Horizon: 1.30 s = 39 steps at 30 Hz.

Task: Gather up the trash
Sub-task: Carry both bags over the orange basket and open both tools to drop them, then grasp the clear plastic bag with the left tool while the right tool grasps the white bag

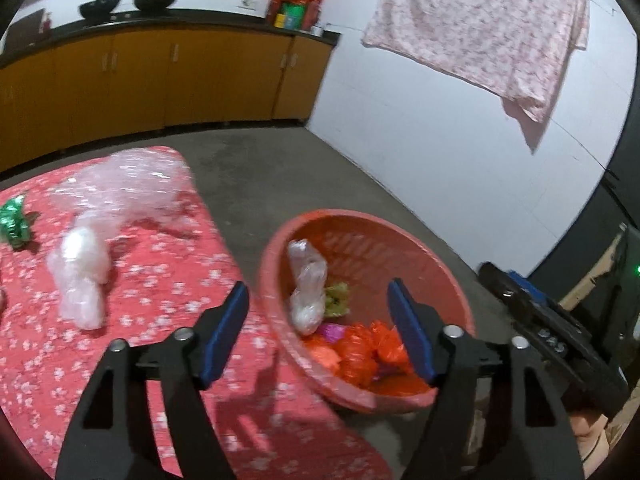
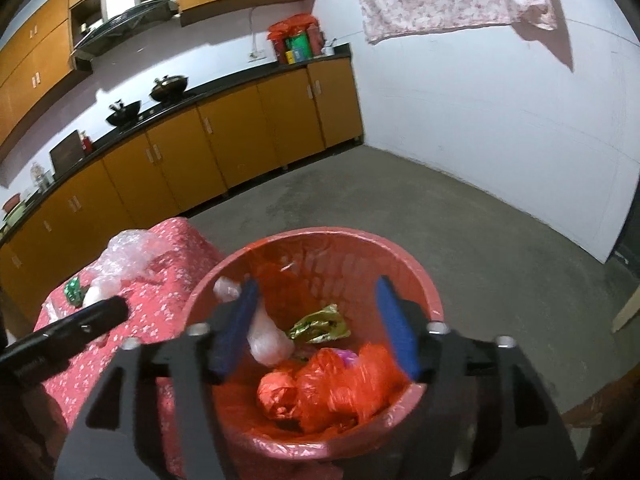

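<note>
A red plastic basket (image 1: 360,216) (image 2: 320,234) stands beside a table covered with a red floral cloth (image 1: 160,280) (image 2: 160,312). Inside the basket lie a clear plastic bag (image 1: 306,288) (image 2: 266,340), a gold-green wrapper (image 1: 338,298) (image 2: 320,324) and orange bags (image 1: 356,350) (image 2: 320,388). My left gripper (image 1: 317,286) is open over the basket's left side, gripping nothing. My right gripper (image 2: 317,282) hangs open above the basket's middle, also empty. On the cloth lie bubble wrap (image 1: 128,184) (image 2: 128,252), a white plastic bundle (image 1: 80,276) and a green foil wrapper (image 1: 14,222) (image 2: 74,290).
Orange kitchen cabinets (image 1: 160,80) (image 2: 240,140) under a black counter run along the back. A grey concrete floor (image 1: 280,168) (image 2: 440,220) stretches to a white wall. A pink floral cloth (image 1: 480,32) hangs high on the right. Dark equipment (image 1: 560,320) sits at the right.
</note>
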Each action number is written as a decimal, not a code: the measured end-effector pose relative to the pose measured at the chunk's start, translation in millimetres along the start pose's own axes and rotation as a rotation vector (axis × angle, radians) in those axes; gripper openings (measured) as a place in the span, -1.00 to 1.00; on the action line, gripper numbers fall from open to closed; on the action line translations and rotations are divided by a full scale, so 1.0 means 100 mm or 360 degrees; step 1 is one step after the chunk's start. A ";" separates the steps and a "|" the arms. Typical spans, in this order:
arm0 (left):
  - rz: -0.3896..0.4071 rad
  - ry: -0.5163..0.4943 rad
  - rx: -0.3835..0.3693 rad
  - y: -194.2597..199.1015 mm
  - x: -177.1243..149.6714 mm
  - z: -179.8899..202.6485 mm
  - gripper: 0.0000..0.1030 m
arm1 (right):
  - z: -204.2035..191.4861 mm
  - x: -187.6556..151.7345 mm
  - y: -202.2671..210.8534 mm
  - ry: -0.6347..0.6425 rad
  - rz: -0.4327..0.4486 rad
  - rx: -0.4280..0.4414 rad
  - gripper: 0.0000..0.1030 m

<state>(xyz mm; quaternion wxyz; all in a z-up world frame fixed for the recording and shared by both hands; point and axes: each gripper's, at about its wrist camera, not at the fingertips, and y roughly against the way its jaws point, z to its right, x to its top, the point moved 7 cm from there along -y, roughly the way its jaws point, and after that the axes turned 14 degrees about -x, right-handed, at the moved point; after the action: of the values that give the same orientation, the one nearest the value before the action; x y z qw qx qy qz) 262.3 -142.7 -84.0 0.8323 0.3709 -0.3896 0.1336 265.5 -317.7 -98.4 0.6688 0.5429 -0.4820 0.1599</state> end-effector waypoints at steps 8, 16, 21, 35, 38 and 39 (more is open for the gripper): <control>0.0080 -0.0030 0.0235 0.40 -0.07 -0.33 0.79 | -0.22 0.11 0.15 0.0051 0.0149 -0.0057 0.92; 0.0152 0.0061 0.0574 1.01 -0.16 -1.05 0.82 | -0.80 0.08 0.19 0.0124 0.0110 0.0096 0.92; 0.0181 0.0227 0.0813 1.43 -0.25 -1.71 0.82 | -1.23 0.05 0.24 0.0171 0.0099 0.0211 0.92; 0.0134 0.0528 0.0972 1.47 -0.25 -2.71 0.66 | -2.43 -0.31 0.31 0.0439 0.0049 0.0429 0.92; 0.0078 0.0578 0.0983 1.38 -0.26 -2.86 0.49 | -2.55 -0.36 0.28 0.0458 0.0033 0.0454 0.92; 0.0062 0.0604 0.0979 1.35 -0.27 -2.91 0.41 | -2.62 -0.38 0.27 0.0468 0.0029 0.0462 0.92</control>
<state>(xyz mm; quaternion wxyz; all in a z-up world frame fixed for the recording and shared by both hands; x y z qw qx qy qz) 335.1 161.9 -156.9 0.7366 0.5650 -0.1768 0.3269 350.1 -65.8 -99.9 0.6453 0.6000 -0.3561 0.3113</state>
